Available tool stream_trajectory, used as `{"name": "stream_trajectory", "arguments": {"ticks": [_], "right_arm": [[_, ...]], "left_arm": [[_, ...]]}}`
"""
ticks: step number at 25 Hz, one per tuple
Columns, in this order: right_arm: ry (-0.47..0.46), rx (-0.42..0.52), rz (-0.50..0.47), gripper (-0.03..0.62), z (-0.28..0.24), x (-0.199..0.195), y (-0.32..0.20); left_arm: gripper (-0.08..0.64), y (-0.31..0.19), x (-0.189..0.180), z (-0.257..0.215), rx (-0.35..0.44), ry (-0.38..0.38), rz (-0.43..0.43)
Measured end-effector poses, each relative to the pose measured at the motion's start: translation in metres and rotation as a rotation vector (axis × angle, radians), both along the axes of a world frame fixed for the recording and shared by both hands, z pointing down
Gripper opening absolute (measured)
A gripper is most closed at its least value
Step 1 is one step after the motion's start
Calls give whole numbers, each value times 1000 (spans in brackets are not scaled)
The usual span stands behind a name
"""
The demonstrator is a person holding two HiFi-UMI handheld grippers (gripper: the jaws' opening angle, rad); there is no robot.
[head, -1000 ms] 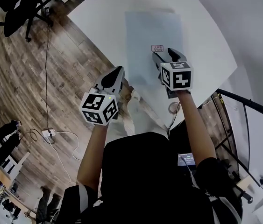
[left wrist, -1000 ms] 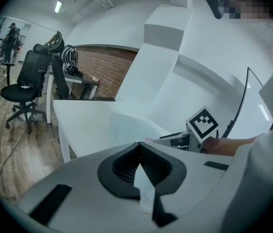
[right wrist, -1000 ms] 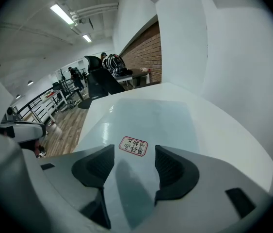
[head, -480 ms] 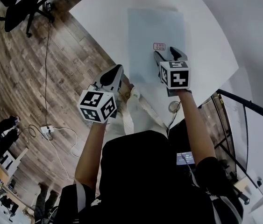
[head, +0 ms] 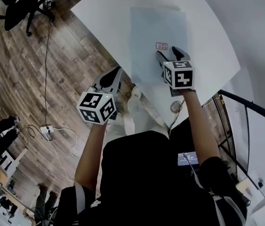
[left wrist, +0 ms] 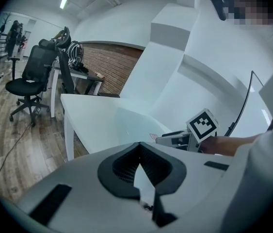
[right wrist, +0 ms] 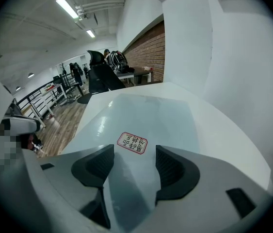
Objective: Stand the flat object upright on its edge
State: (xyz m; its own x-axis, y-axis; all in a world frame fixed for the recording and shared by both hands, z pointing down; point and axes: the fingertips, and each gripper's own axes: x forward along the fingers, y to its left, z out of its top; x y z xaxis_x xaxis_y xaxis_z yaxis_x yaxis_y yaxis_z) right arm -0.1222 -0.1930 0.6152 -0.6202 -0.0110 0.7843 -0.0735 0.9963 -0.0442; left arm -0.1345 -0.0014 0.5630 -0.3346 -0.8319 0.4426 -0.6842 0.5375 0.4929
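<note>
Two grippers: one in each of the person's hands, both held out in front of the body, the left short of the bench and the right over it.
Left gripper (head: 118, 71): jaws pressed together, gripping nothing. It is held off the bench's near-left edge, above the floor, pointing toward the bench and only slightly downward.
Right gripper (head: 168, 52): jaws standing apart, gripping nothing. They point steeply down at the flat sheet, whose pale surface shows in the gap between them. I cannot tell whether the tips touch it.
Flat sheet (head: 158, 27): a pale blue-grey rectangle lying flat on the bench, its long side running away from the person.
Label (head: 161, 46): a small white tag with a red border and red characters, on the near part of the sheet. It sits just ahead of the right jaws, a little toward the left one of the pair.
Bench (head: 99, 13): white, with a curved edge on the right in the head view. The sheet takes up its middle, with bare top on either side.
Floor (head: 24, 79): dark wood planks, left of the bench in the head view.
Office chair (head: 21, 6): black, on castors, standing on the floor well apart from the bench's left corner.
Cable (head: 46, 69): thin, running across the floor toward a white power strip (head: 47, 127).
Person: dark top, with bare forearms reaching to the marker cubes on both grippers.
</note>
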Motion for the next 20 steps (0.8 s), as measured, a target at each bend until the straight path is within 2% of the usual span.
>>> {"name": "stream_trajectory", "arguments": {"ticks": [20], "right_arm": [[26, 13, -96, 262, 3, 1, 31]], "left_arm": [[11, 15, 2, 7, 24, 29, -10]]}}
